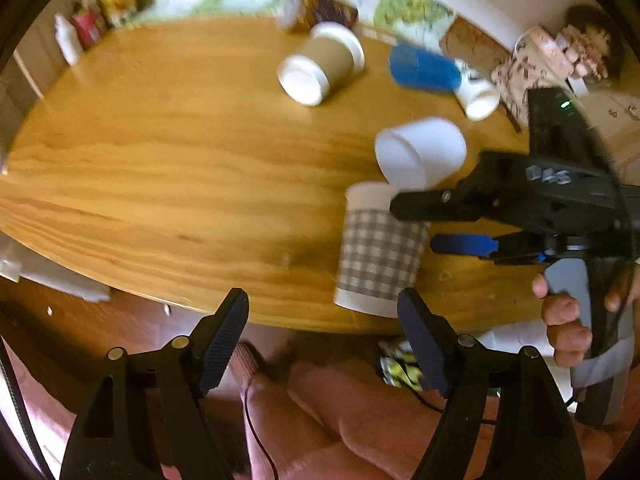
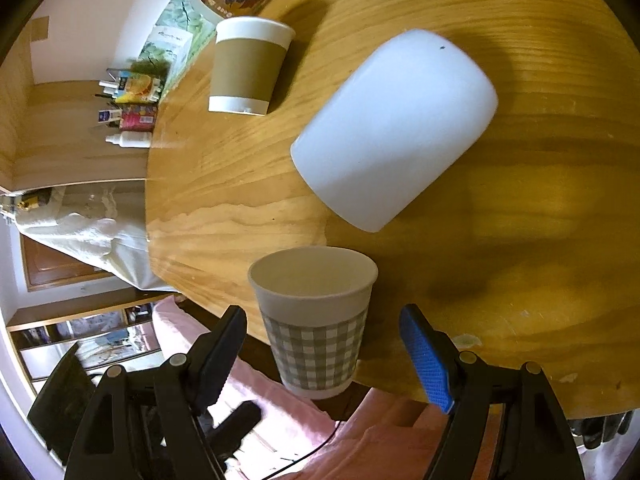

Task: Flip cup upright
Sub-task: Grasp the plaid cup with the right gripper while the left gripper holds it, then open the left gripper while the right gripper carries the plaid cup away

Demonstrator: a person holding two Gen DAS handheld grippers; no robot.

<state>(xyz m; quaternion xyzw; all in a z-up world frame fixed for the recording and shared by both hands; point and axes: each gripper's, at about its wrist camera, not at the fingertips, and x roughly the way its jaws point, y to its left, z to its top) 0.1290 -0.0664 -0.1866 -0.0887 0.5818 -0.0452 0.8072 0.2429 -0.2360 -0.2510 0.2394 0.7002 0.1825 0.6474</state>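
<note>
Right claw spread wide around a tapered gingham-sleeved paper cup, pads clear of it. Grained wooden counter beneath. Left claw spread, empty.

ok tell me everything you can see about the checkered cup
The checkered cup looks like paper: white rim and base, grey-and-white gingham band around the middle. It stands upright, mouth up, empty as far as its inside shows, at the near edge of the wooden table. The open right claw brackets it; contact isn't clear.
</note>
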